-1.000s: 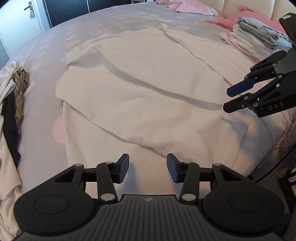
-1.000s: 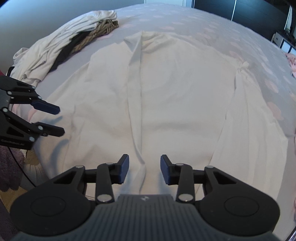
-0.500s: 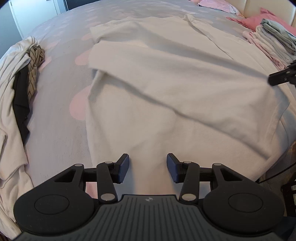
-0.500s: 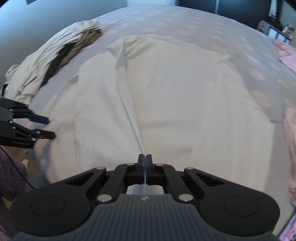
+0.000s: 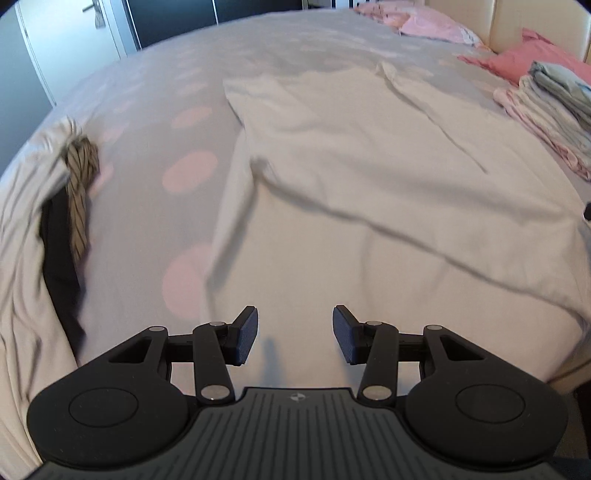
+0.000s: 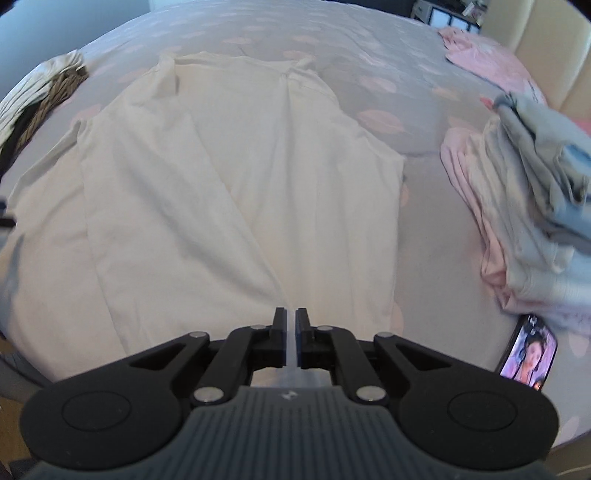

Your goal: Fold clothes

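A large white garment (image 5: 369, 192) lies spread on the grey bed with pink spots (image 5: 177, 110). It also fills the middle of the right wrist view (image 6: 229, 177). My left gripper (image 5: 294, 338) is open and empty, just above the garment's near edge. My right gripper (image 6: 291, 334) is shut on the garment's near hem, where a fold line of the cloth runs into the jaws.
A heap of unfolded clothes (image 5: 55, 206) lies at the bed's left edge. A stack of folded clothes (image 6: 532, 206) sits at the right, on pink fabric. A phone (image 6: 528, 350) with a lit screen lies by the stack. Pink pillows (image 5: 436, 26) lie at the headboard.
My right gripper closed on the garment's hem and pulled it to the right, so the garment shifted and flattened. My left gripper stayed open and swung left along the near edge.
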The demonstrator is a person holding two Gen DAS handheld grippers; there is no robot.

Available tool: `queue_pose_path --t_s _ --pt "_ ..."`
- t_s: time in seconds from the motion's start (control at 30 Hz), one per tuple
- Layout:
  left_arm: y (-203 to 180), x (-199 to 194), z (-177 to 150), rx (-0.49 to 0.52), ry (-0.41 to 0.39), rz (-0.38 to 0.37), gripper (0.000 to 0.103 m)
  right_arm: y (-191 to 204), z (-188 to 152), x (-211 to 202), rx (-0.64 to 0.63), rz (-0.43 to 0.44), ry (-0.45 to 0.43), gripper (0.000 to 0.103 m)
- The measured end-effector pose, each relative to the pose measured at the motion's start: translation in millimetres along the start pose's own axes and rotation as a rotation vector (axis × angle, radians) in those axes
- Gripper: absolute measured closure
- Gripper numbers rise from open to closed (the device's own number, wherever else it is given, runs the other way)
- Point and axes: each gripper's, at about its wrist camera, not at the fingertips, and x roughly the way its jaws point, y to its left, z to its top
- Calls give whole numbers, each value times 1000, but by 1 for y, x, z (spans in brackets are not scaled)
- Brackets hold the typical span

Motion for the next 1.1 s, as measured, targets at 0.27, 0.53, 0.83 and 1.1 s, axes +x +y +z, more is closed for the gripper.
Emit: queue_pose_path --t_s 0.27,0.53,0.83,1.1 --pt "0 35 41 245 -70 67 60 19 4 -13 -67 59 -44 76" --pt "9 81 61 362 -78 130 73 54 -11 -12 -178 198 -23 74" --pt "1 97 75 442 -93 134 93 88 -45 -1 -426 162 58 69" --pt "10 91 80 395 -112 118 99 101 -66 5 -596 99 91 96"
